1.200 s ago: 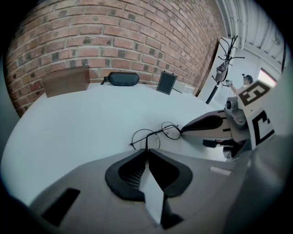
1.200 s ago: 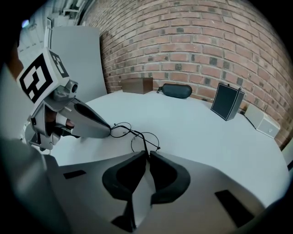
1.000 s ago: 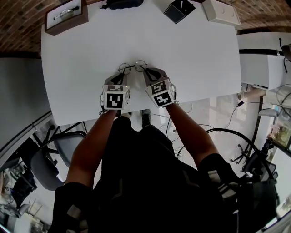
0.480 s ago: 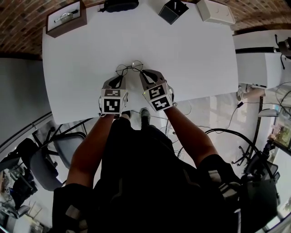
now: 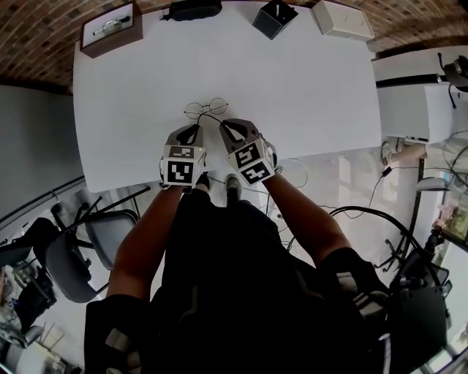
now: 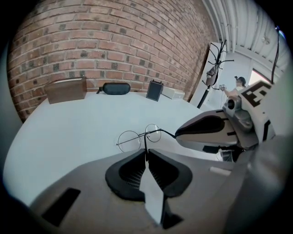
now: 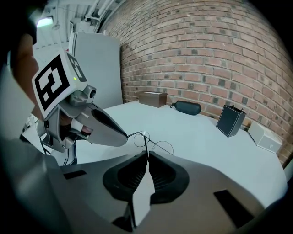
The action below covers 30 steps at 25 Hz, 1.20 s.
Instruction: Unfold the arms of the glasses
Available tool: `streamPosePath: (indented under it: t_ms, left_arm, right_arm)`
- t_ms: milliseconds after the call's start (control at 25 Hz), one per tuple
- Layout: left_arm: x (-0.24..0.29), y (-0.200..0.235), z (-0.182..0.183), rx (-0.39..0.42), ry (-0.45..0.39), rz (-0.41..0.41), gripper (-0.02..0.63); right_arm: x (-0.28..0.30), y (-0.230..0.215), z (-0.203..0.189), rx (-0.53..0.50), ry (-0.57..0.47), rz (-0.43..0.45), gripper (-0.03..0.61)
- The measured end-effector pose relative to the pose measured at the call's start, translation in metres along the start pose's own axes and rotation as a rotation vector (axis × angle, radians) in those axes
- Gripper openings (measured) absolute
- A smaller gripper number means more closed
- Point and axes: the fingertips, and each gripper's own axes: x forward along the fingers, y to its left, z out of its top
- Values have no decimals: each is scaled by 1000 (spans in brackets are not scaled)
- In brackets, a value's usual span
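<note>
Thin metal-wire glasses on a smooth matt white table; rough red brick wall behind.

Bright, even light; the white table nearly glares. Fisheye bending, dark corners. In the right gripper view a lamp glows at 11 o'clock.

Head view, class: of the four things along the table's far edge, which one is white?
The flat box at the right end; the wooden box is brown, the case and cube are black.
</note>
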Motion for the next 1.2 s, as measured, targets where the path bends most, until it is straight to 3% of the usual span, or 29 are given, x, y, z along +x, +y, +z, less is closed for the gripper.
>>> streamPosePath:
  t_ms: [440, 720, 1000, 1200]
  left_arm:
    - [5, -21, -36, -18, 65, -29, 29]
    - [14, -29, -51, -19, 92, -61, 30]
    - [18, -39, -43, -28, 43, -125, 32]
    - [14, -32, -44, -37, 17, -110, 124]
  right_arm:
    - [4, 32, -36, -17, 86, 81, 20]
    - [18, 33, -47, -45, 121, 86, 20]
    - [22, 26, -51, -59, 150, 86, 25]
    - [14, 31, -57, -23, 154, 125, 95]
